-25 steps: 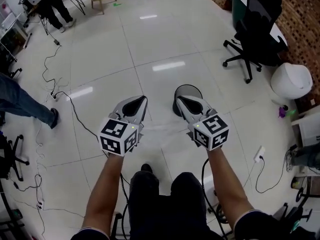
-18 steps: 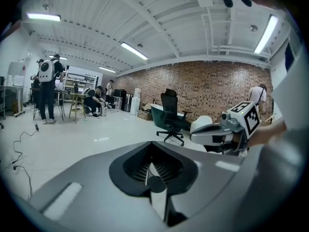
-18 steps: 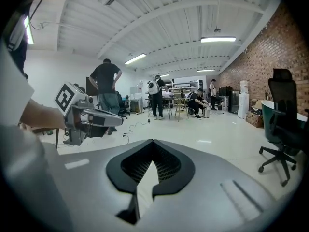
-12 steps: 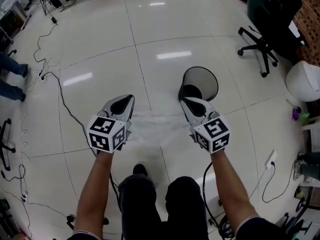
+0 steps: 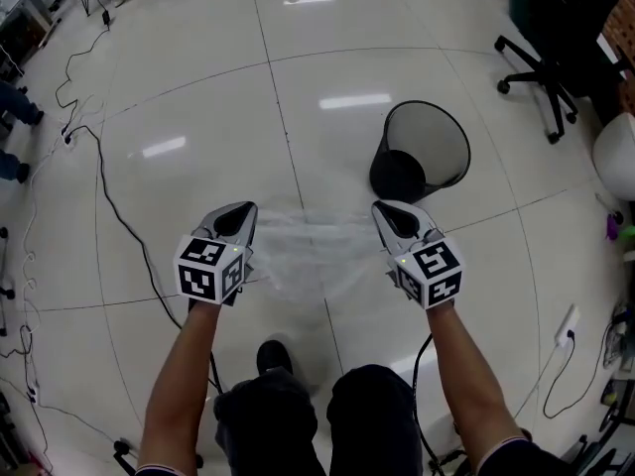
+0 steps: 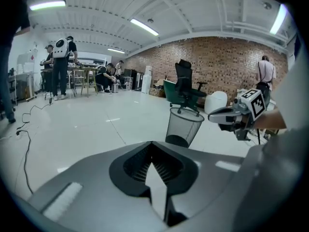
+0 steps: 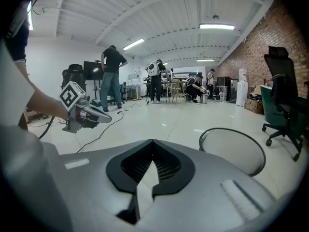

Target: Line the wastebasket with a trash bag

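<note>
My left gripper has its jaws pressed together on one edge of the clear trash bag. The bag hangs stretched across to my right gripper, whose jaws are clamped on the other edge. The film spreads above the pale tiled floor, in front of my knees. The black mesh wastebasket stands on the floor just beyond the right gripper, apart from the bag
</note>
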A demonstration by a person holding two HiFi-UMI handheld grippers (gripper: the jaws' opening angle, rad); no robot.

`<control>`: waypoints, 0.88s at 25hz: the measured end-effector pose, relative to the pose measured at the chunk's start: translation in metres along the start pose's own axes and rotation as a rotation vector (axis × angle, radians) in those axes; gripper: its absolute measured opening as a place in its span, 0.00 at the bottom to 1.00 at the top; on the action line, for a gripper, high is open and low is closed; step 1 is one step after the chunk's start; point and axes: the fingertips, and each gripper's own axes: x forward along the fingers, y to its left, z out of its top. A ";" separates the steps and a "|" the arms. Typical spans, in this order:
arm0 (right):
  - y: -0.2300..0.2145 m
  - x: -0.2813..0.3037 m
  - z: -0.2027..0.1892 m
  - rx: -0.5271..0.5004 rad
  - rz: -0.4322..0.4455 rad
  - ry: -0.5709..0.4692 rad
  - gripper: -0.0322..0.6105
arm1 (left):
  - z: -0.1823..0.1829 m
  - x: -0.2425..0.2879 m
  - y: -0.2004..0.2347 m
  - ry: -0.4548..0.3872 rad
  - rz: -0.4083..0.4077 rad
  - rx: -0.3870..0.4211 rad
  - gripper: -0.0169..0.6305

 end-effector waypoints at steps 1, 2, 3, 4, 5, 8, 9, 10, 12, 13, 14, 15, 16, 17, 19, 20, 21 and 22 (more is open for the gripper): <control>-0.001 0.006 -0.010 0.005 -0.002 0.001 0.05 | -0.013 0.005 0.005 0.017 0.008 0.007 0.05; -0.001 0.011 -0.020 0.013 -0.002 0.002 0.05 | -0.026 0.010 0.010 0.035 0.016 0.017 0.05; 0.000 0.017 -0.029 0.023 0.000 0.003 0.05 | -0.039 0.015 0.015 0.052 0.024 0.026 0.05; 0.000 0.023 -0.038 0.031 0.003 0.005 0.05 | -0.052 0.019 0.020 0.068 0.034 0.031 0.05; 0.001 0.029 -0.047 0.036 0.009 0.008 0.05 | -0.064 0.024 0.025 0.081 0.046 0.031 0.05; 0.007 0.048 -0.069 0.035 0.032 0.015 0.05 | -0.097 0.040 0.044 0.108 0.100 0.018 0.05; 0.010 0.054 -0.075 0.031 0.041 0.017 0.05 | -0.108 0.045 0.050 0.119 0.114 0.019 0.05; 0.013 0.059 -0.081 0.025 0.048 0.018 0.05 | -0.119 0.050 0.055 0.131 0.123 0.022 0.05; 0.016 0.069 -0.091 0.014 0.058 0.020 0.05 | -0.138 0.061 0.066 0.150 0.134 0.027 0.08; 0.017 0.073 -0.095 0.009 0.063 0.020 0.05 | -0.146 0.068 0.071 0.158 0.141 0.029 0.13; 0.018 0.075 -0.098 0.005 0.067 0.020 0.05 | -0.154 0.074 0.077 0.170 0.150 0.031 0.21; 0.019 0.078 -0.101 0.002 0.071 0.020 0.05 | -0.162 0.080 0.082 0.189 0.159 0.030 0.27; 0.020 0.079 -0.102 0.001 0.075 0.018 0.05 | -0.170 0.084 0.088 0.212 0.165 0.024 0.30; 0.020 0.080 -0.104 0.002 0.078 0.016 0.05 | -0.177 0.089 0.091 0.235 0.165 0.015 0.33; 0.018 0.080 -0.107 0.010 0.075 0.012 0.05 | -0.188 0.098 0.093 0.271 0.151 -0.015 0.36; 0.015 0.079 -0.109 0.016 0.071 0.013 0.05 | -0.192 0.102 0.093 0.281 0.141 -0.031 0.37; 0.013 0.078 -0.113 0.023 0.065 0.015 0.05 | -0.195 0.106 0.093 0.291 0.134 -0.048 0.37; 0.011 0.077 -0.117 0.029 0.058 0.021 0.05 | -0.199 0.110 0.093 0.304 0.129 -0.062 0.37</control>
